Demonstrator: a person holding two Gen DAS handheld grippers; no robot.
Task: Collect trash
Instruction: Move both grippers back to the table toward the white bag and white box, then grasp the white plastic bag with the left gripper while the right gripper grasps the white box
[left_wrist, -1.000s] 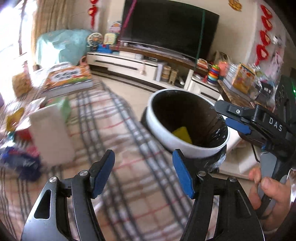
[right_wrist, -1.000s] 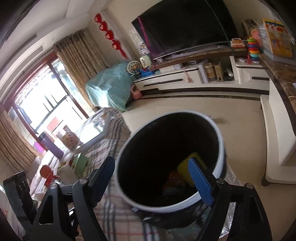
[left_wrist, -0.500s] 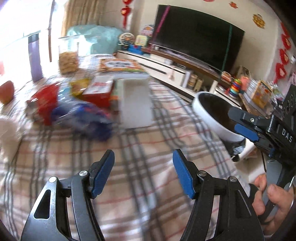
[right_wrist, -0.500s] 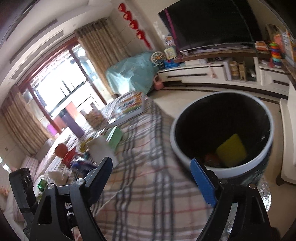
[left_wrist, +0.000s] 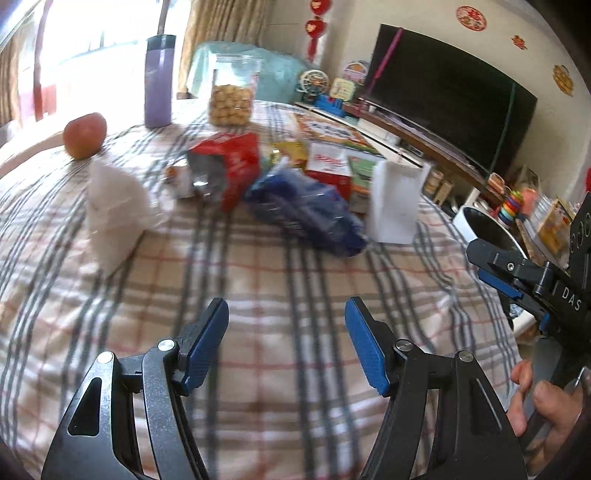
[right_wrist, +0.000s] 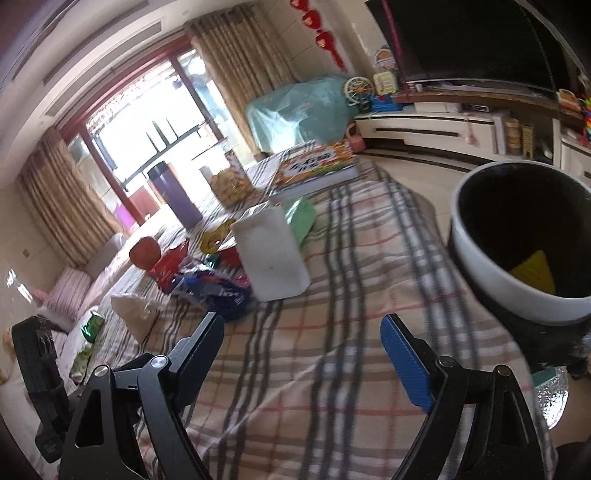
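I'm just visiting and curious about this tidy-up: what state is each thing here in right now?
Left hand-held gripper: open, empty, above the tablecloth.
Right hand-held gripper: open, empty.
Bin: open-topped, a yellow piece inside.
Red bag: torn open, on the table.
Blue wrapper: crumpled, lying flat.
White box: upright.
Cookie jar: upright, part full.
Purple bottle: upright, capped.
Apple: whole.
TV: off.

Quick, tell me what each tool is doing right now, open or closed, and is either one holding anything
Left tool: open, holding nothing, above the plaid tablecloth.
Right tool: open, holding nothing, beside the trash bin.
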